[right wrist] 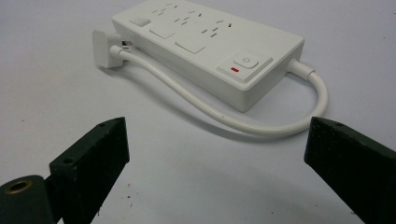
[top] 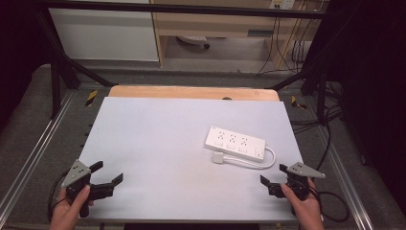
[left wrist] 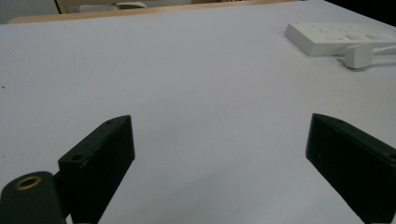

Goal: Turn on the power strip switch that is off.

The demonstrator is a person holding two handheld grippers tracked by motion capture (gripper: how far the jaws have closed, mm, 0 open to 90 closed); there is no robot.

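A white power strip [top: 235, 142] lies on the pale grey table [top: 158, 143], right of centre, with its short white cable [top: 261, 164] looped back to a flat plug [top: 219, 157] beside it. In the right gripper view the strip [right wrist: 210, 44] shows a switch with a red mark, and the cable [right wrist: 261, 126] curves just ahead of the jaws. My right gripper [top: 275, 175] is open near the front right edge, empty, a little short of the cable. My left gripper [top: 109, 172] is open at the front left, empty, with the strip [left wrist: 341, 37] far off.
The table's wooden far edge [top: 191, 92] borders a metal frame. Black cables [top: 330, 120] hang off the right side. Cabinets [top: 105, 33] stand beyond the table.
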